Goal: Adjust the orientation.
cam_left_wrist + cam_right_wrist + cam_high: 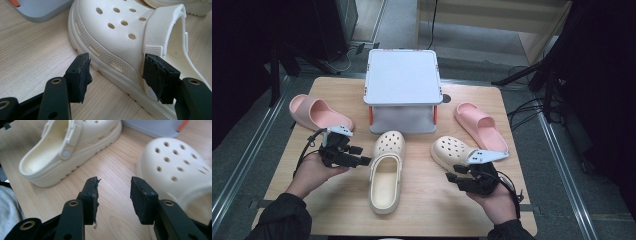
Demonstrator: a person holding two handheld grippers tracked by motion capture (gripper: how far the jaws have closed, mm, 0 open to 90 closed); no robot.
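Two grippers, both let go, flank a pair of cream clogs on a wooden table.

The left gripper [362, 156] gapes beside the left clog [386, 170], mid-table before a grey box [402, 90]; the right gripper [453, 176] gapes, nothing between its jaws, beside the right clog [452, 151].

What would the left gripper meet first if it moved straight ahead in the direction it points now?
Most likely the side of the cream clog: the left gripper has open fingers and aims at its sole edge, close ahead. Exact depth is unclear.
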